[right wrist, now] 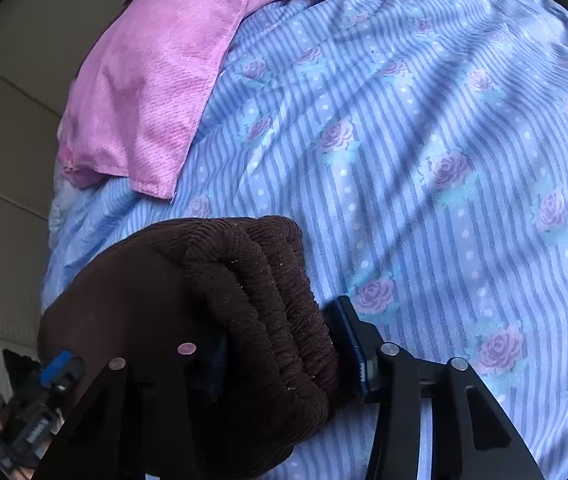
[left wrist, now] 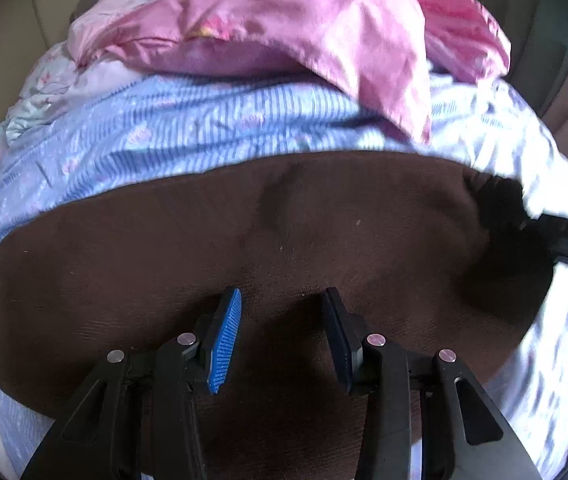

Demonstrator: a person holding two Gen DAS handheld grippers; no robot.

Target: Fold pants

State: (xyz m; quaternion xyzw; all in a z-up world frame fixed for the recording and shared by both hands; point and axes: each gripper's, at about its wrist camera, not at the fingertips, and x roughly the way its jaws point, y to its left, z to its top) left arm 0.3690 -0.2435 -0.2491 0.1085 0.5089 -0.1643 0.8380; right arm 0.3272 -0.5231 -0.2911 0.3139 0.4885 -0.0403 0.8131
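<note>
We hold the brown pants over the bed.

Our brown pants (left wrist: 244, 232) lie spread out flat on the blue striped bed sheet (left wrist: 164, 128) with purple roses on it. Our left gripper (left wrist: 280, 336) is just above the middle of the pants, and its two fingers (left wrist: 226, 340) are spread apart with nothing between them. Our right gripper (right wrist: 280, 352) is at the side end of the pants, where the stretchy waistband (right wrist: 268, 288) is bunched up in thick folds. Its fingers (right wrist: 349, 336) are pinching that bunched waistband between them. A pink blanket (left wrist: 303, 28) sits in a heap on the sheet behind the pants, apart from them. In the right view, the left gripper shows small and blurry at the bottom left.
</note>
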